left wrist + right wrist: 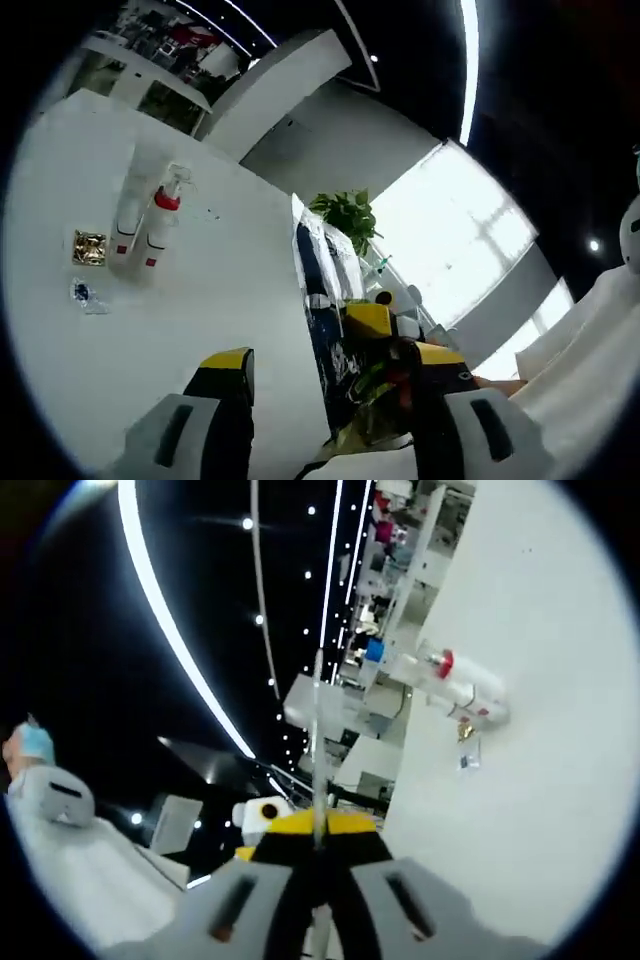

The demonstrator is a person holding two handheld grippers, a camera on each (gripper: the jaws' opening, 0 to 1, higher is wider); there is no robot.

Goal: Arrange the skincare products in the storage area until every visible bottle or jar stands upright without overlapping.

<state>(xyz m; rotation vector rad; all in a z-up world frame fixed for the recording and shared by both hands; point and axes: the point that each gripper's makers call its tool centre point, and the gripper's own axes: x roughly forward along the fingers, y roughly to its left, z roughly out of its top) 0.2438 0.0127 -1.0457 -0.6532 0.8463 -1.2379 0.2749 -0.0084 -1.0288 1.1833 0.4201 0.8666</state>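
Left fingers: yellow-tipped grey left gripper (335, 365) stands wide apart, with nothing between the jaws; it touches nothing.
Right fingers: yellow-tipped grey right gripper (318, 825) has its jaws pressed together tip to tip, with no object between them.
Tabletop: flat white tabletop (215, 270) has broad bare surface between the left jaws and the products; one long edge runs past the inner side of the left gripper.
Products: white spray bottle with a red collar (160, 225) lies on its side, touching a white tube-shaped bottle (128, 215) lying alongside it, both well in from the edges.
Small items: square gold-patterned packet (89, 248) sits just beside the bottle bases; a small clear sachet with blue print (88, 294) lies near it, apart.
Right gripper view: same white spray bottle (455, 685) lies flat near the far edge of the tabletop (520, 810).
Beyond the edge: green leafy plant (347, 215) and a dark printed panel (325, 300) stand past the tabletop edge, off the working surface.
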